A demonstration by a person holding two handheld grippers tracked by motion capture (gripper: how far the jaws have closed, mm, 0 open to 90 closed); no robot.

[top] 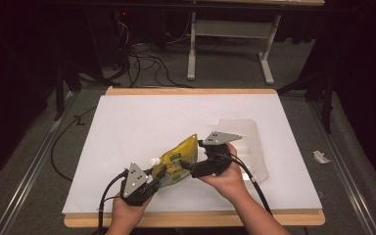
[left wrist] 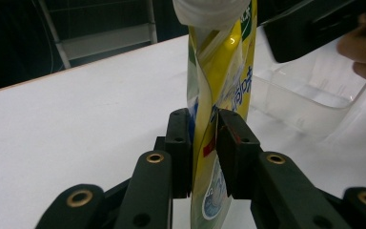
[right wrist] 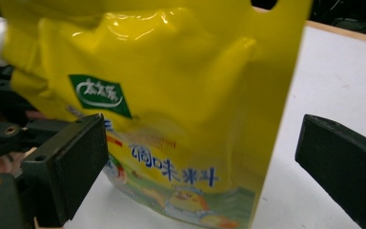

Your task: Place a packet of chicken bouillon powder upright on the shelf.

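The yellow spouted pouch is held upright above the white table, toward the near edge and slightly left of its middle. Its white cap is at the upper corner on the left gripper's side; the hanging notch is at the opposite top corner.

**Grip state.** The left gripper is clamped on the lower edge of the pouch; in the left gripper view both pads press the film from either side, and the film is pinched flat between them. The right gripper stands wide open; in the right gripper view the pouch lies between the spread jaws with no pad contact visible.

**Handling properties.** The pouch is judged to be a soft, glossy laminate with liquid or paste contents: moderately heavy for its size, floppy, and prone to sagging and to sliding on smooth pads. The creases visible on the face indicate that the body deforms under load. Hold is best taken on the flat seams or near the stiff spout fitting, not on the bulging middle.

**Orientation.** The long axis runs roughly vertical, tilted away toward the far right corner of the table. The printed face is turned toward the right gripper, and the thin edge toward the left gripper.

**Surroundings.** A clear plastic tray lies on the table just beyond the right hand, toward the right edge.
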